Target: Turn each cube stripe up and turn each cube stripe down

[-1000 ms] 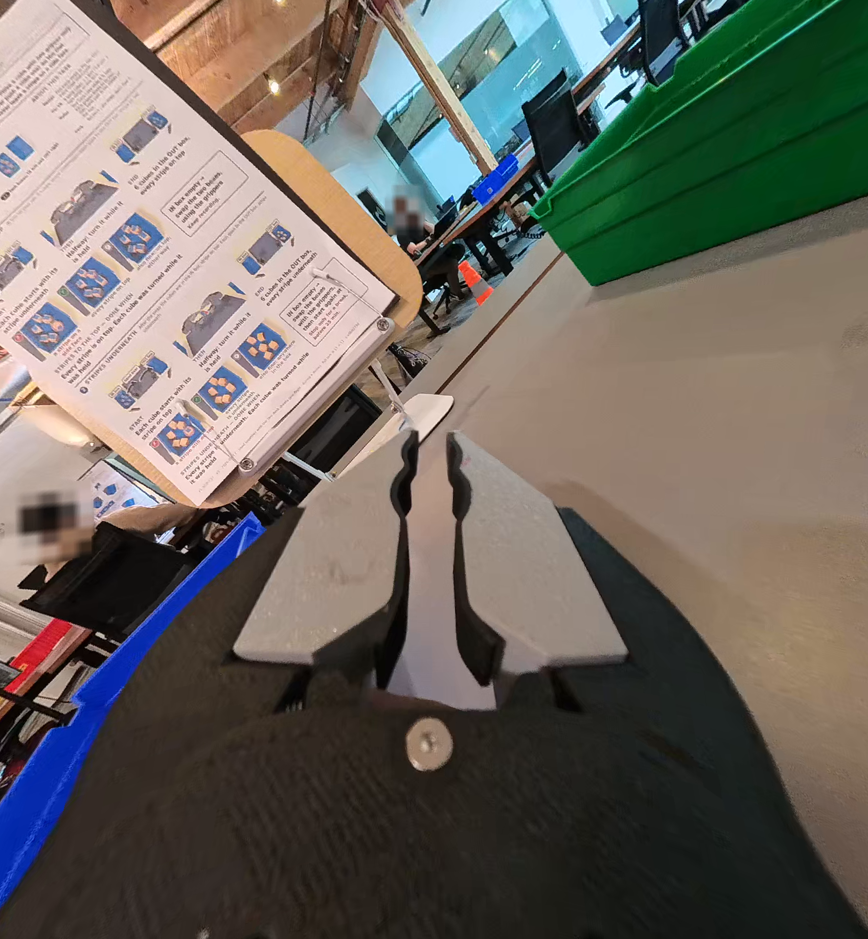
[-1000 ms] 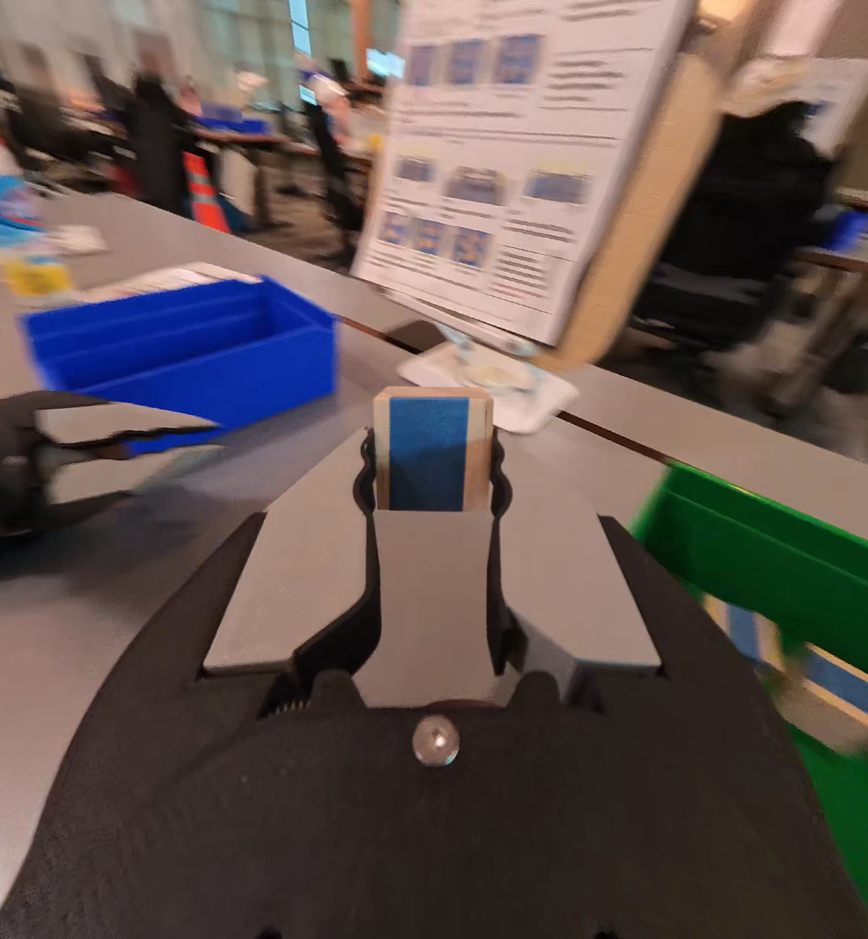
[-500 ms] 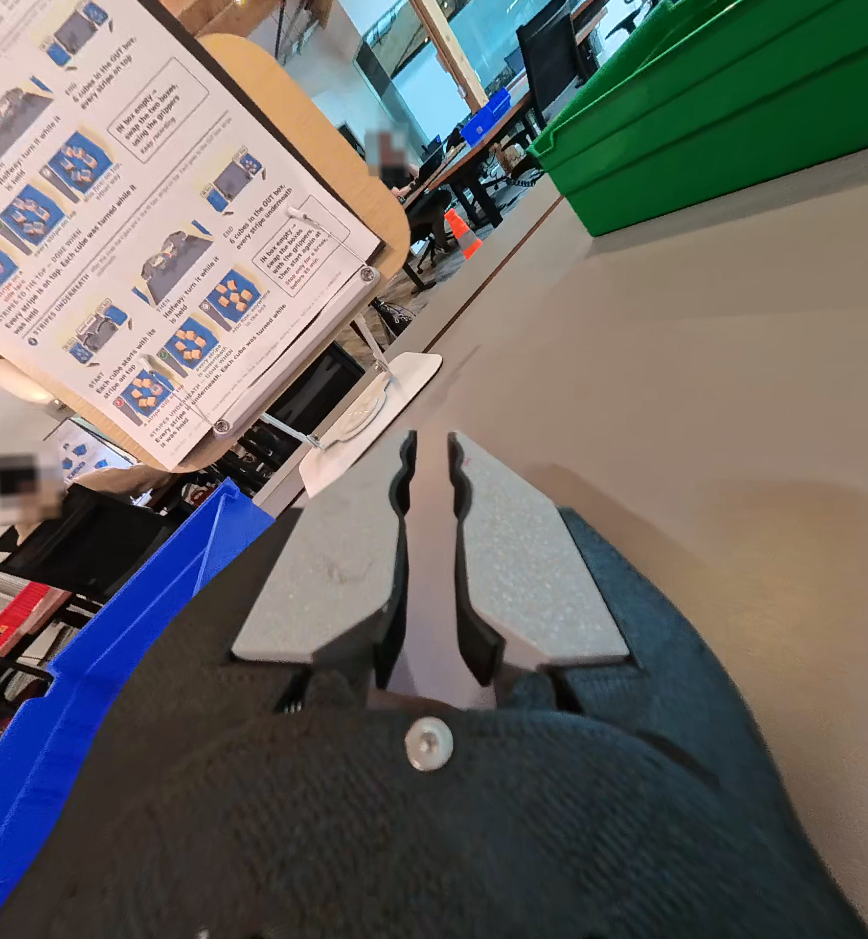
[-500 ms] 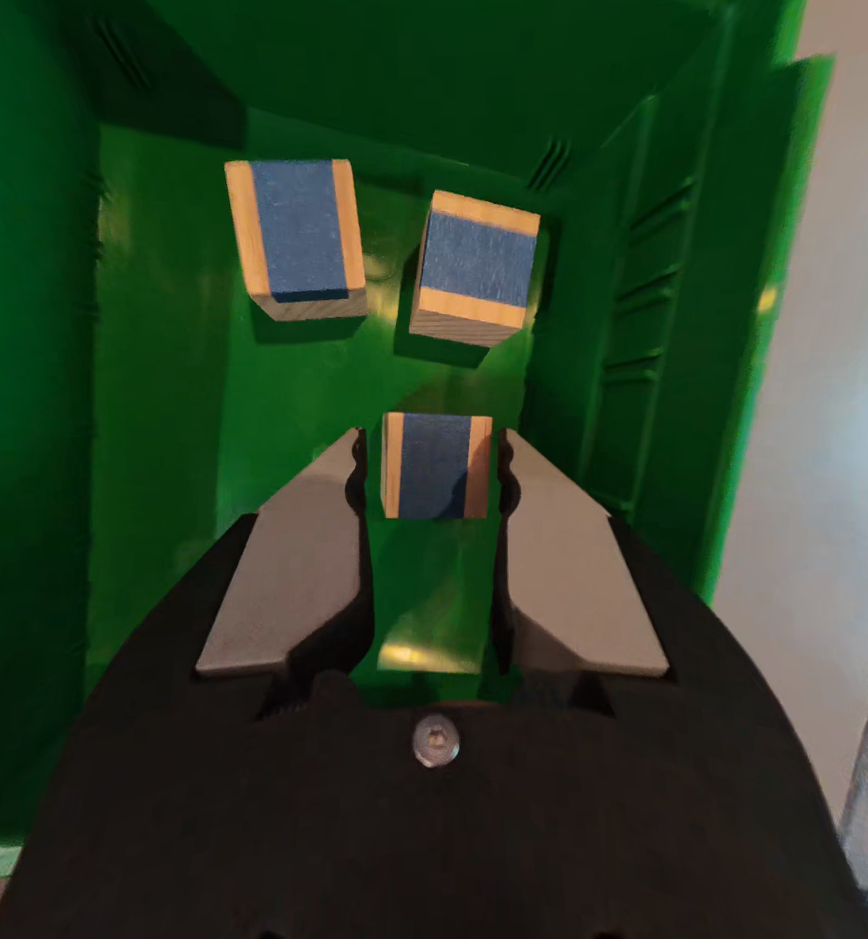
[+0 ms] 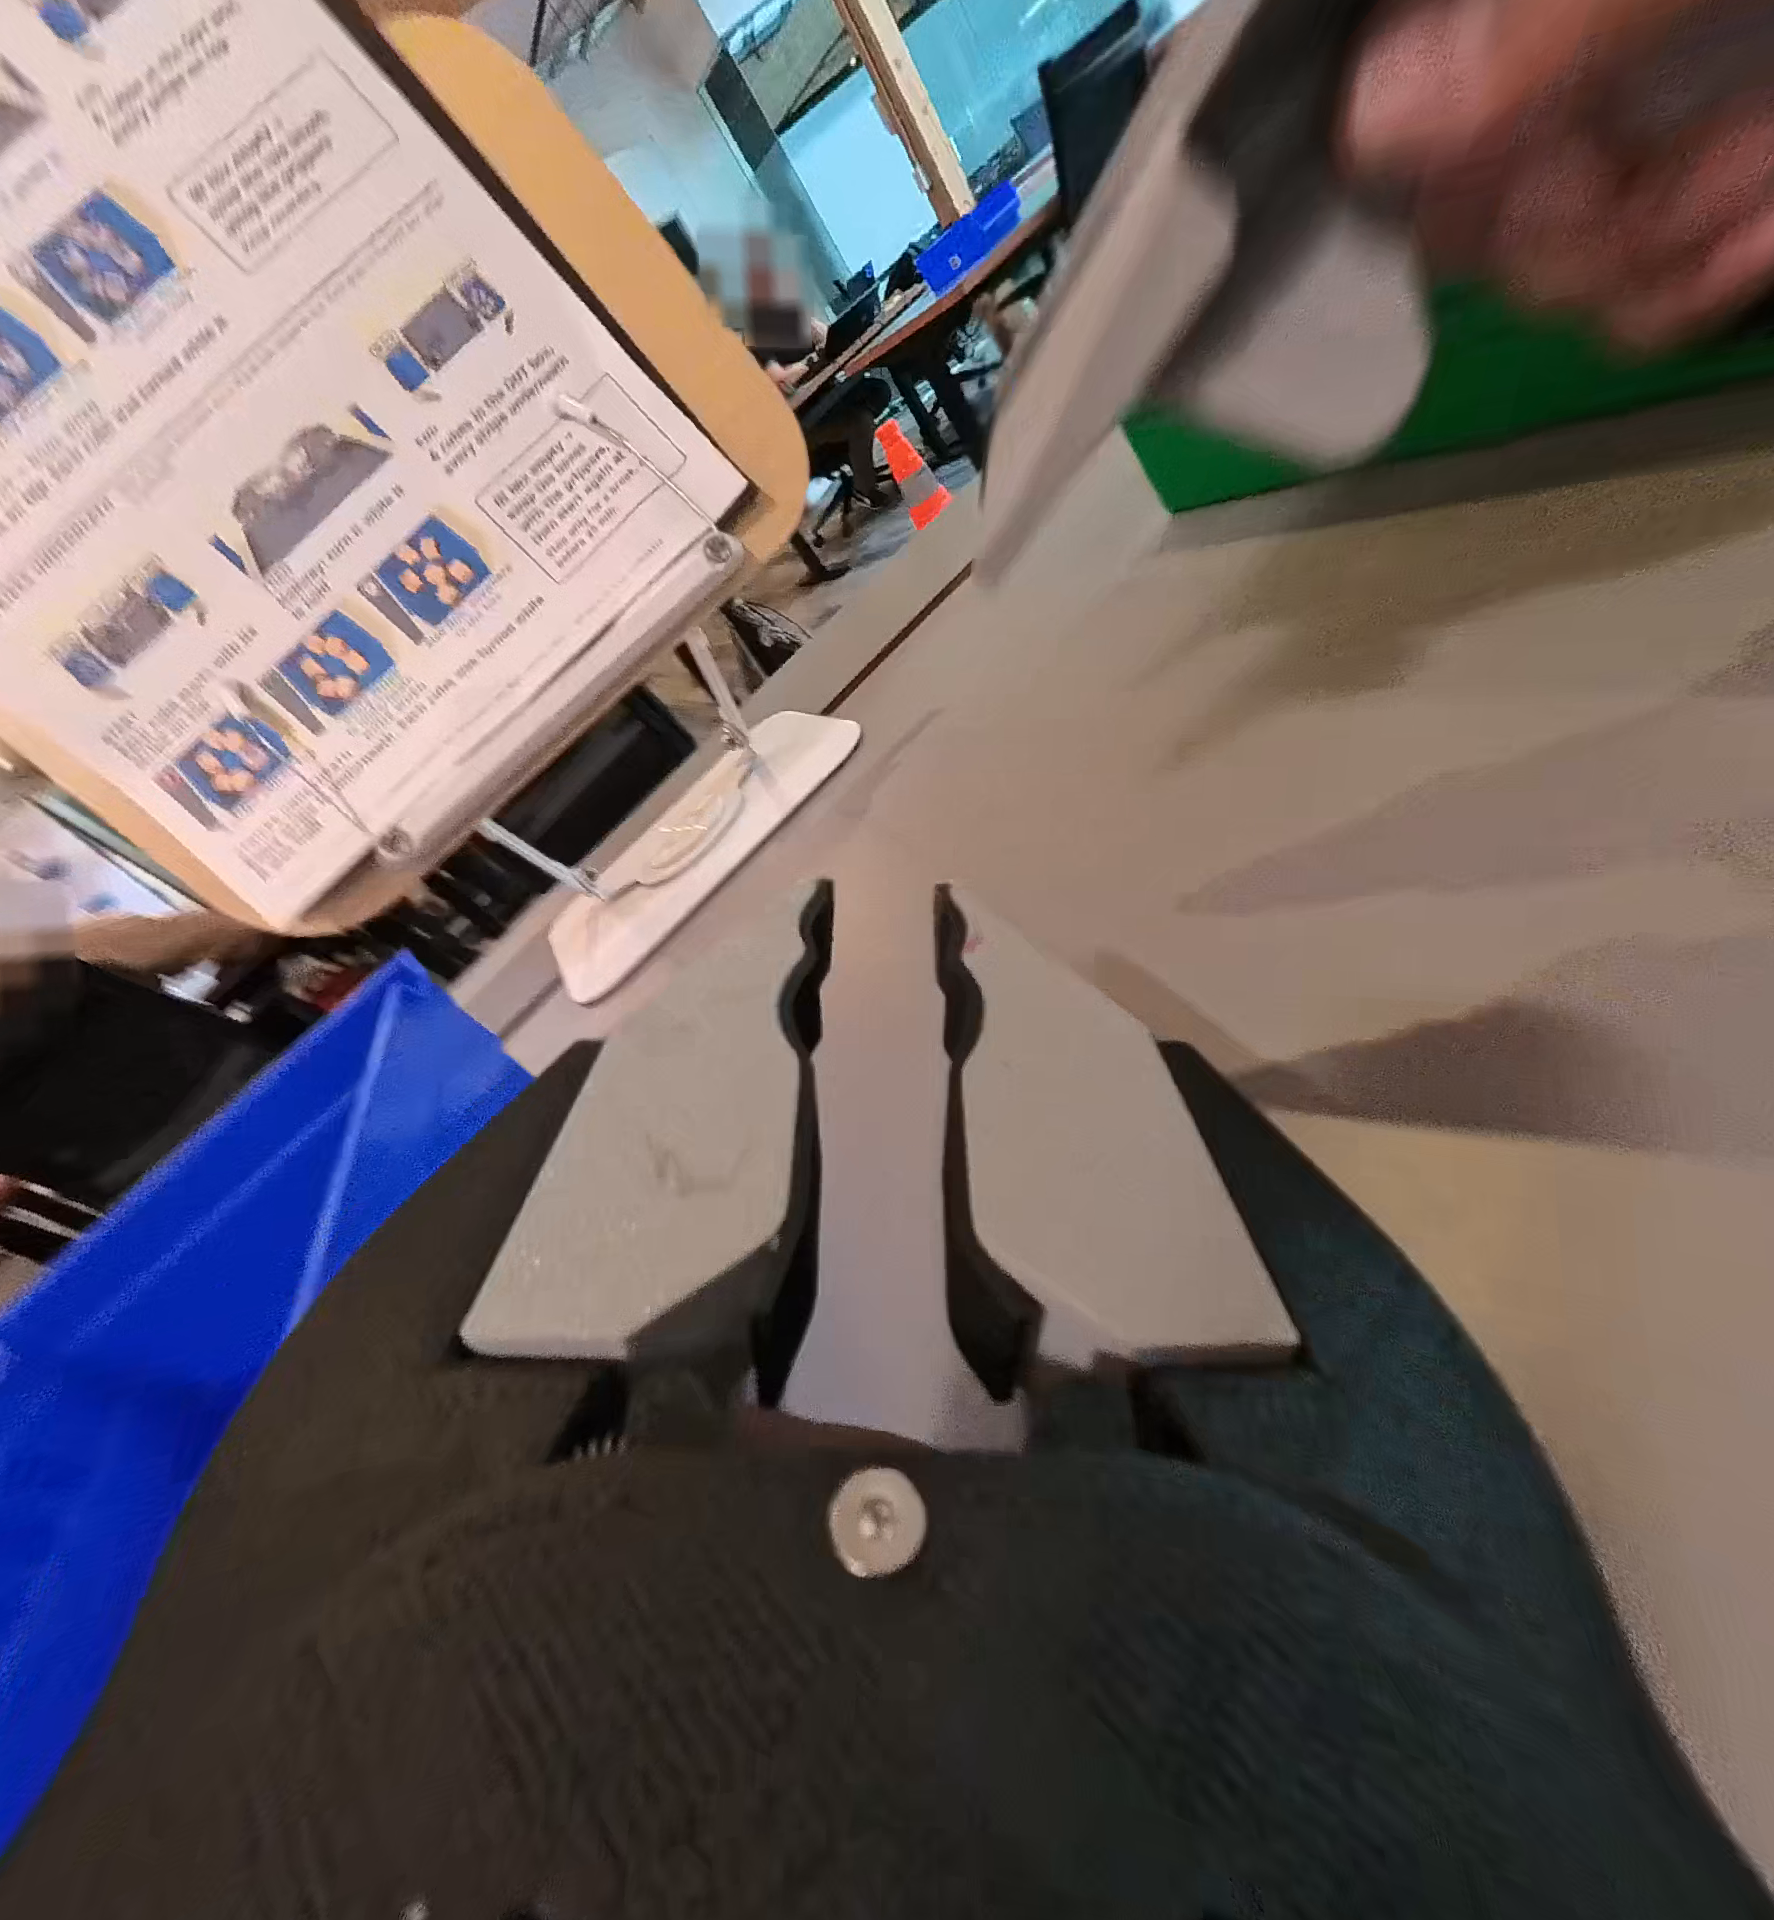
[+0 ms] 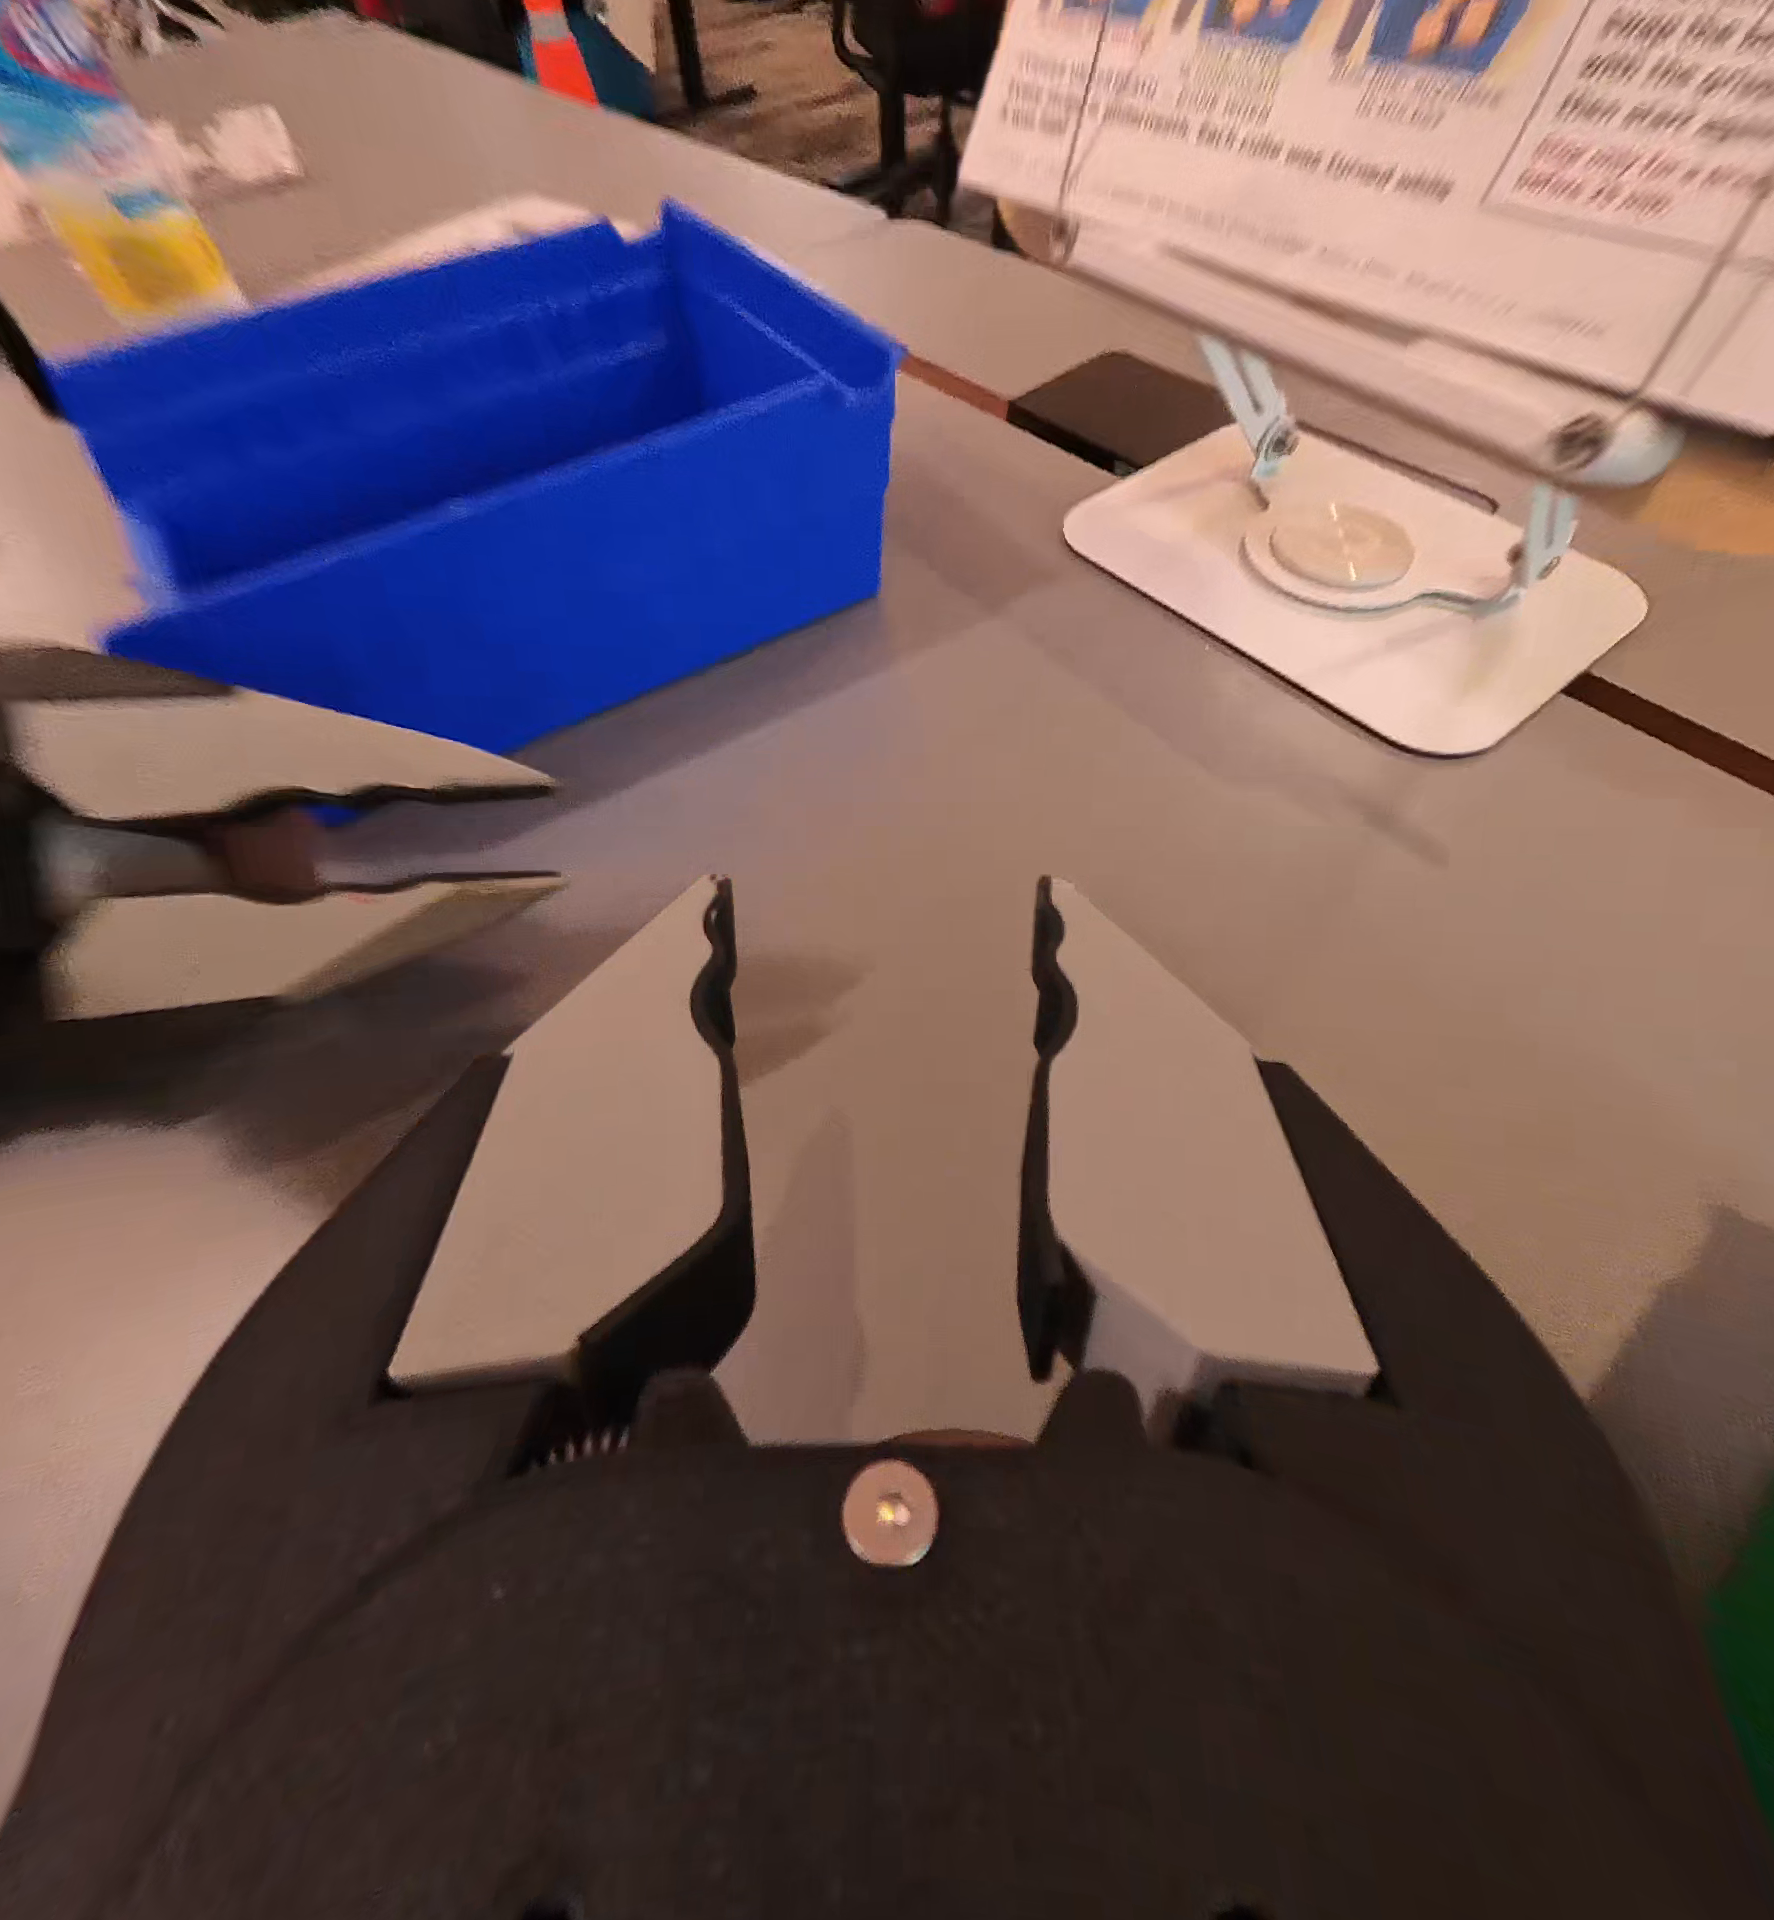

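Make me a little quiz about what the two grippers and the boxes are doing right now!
1. True or false: the right gripper holds a cube.
2. Which box stands beside the left gripper: A) blue, B) red, C) yellow?
3. Fill in: the instruction board's white stand rests on the grey ____.

Key:
1. False; its fingers are apart with nothing between them.
2. A, the blue box.
3. table.

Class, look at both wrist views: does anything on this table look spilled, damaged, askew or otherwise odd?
Nothing stands out. The blue bin sits flat on the grey table, and the instruction stand's white base lies level. Both grippers hold nothing.
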The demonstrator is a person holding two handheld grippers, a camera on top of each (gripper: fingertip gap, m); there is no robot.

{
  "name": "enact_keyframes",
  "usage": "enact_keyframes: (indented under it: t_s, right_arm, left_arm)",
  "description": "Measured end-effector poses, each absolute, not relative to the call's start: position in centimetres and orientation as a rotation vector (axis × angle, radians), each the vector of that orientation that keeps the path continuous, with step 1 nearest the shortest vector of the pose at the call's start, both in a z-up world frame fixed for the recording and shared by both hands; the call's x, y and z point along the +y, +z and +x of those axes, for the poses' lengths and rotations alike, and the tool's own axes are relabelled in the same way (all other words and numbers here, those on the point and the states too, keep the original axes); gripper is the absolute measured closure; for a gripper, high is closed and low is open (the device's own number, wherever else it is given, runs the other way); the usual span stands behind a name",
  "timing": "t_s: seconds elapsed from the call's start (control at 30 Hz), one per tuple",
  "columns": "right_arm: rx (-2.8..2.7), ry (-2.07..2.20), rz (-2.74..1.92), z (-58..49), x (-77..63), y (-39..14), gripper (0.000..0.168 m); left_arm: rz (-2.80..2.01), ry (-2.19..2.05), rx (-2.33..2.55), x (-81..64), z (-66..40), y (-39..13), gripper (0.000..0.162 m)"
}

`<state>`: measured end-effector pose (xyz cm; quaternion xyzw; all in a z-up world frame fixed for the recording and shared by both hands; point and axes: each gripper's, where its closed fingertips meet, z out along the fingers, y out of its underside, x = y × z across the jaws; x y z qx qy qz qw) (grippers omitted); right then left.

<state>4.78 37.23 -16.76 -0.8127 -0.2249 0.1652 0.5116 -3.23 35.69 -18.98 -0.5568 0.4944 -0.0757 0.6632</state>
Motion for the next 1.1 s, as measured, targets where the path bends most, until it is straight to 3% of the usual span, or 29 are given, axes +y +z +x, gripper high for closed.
enact_keyframes:
  t_s: [0.03, 0.13, 0.3, 0.4, 0.5, 0.73, 0.8, 0.83, 0.9, 0.97, 1.1]
  right_arm:
    - [-0.556, 0.367, -1.947, 4.2, 38.0, -18.3, 0.113]
    - [-0.618, 0.315, -2.022, 3.5, 38.4, -22.1, 0.118]
    - [-0.653, 0.377, -2.028, 3.2, 37.5, -23.3, 0.119]
    - [-0.637, 0.497, -2.029, 2.0, 37.0, -22.9, 0.119]
    - [-0.666, 0.474, -2.008, 1.5, 36.7, -22.7, 0.120]
    - [-0.728, 0.345, -1.991, 1.9, 36.6, -23.0, 0.120]
    - [-0.713, 0.383, -1.990, 1.8, 36.6, -22.8, 0.121]
    - [-0.707, 0.405, -1.992, 1.7, 36.6, -22.8, 0.121]
    - [-0.699, 0.429, -1.998, 1.8, 36.6, -22.8, 0.120]
    - [-0.693, 0.431, -1.995, 1.9, 36.6, -22.7, 0.120]
    - [-0.681, 0.434, -1.974, 2.0, 36.5, -22.0, 0.120]
  left_arm:
    - [-1.301, -0.232, 1.098, 35.3, -3.3, -19.1, 0.143]
    - [-1.401, -0.459, 1.069, 32.6, -4.1, -17.8, 0.131]
    - [-1.422, -0.719, 1.017, 31.9, -8.9, -8.2, 0.128]
    - [-1.570, -0.667, 1.037, 38.6, -12.6, -6.1, 0.124]
    - [-1.831, -0.485, 1.054, 47.7, -15.3, -10.2, 0.108]
    - [-2.193, -0.259, 1.128, 57.6, -16.8, -21.8, 0.107]
    - [-2.223, -0.232, 1.146, 58.5, -16.4, -23.4, 0.109]
    - [-2.209, -0.301, 1.140, 58.5, -15.6, -23.5, 0.120]
    - [-2.244, -0.375, 1.156, 58.1, -14.7, -24.1, 0.115]
    - [-2.269, -0.422, 1.152, 57.8, -14.4, -24.3, 0.124]
    - [-2.260, -0.343, 1.187, 57.8, -15.3, -24.2, 0.105]
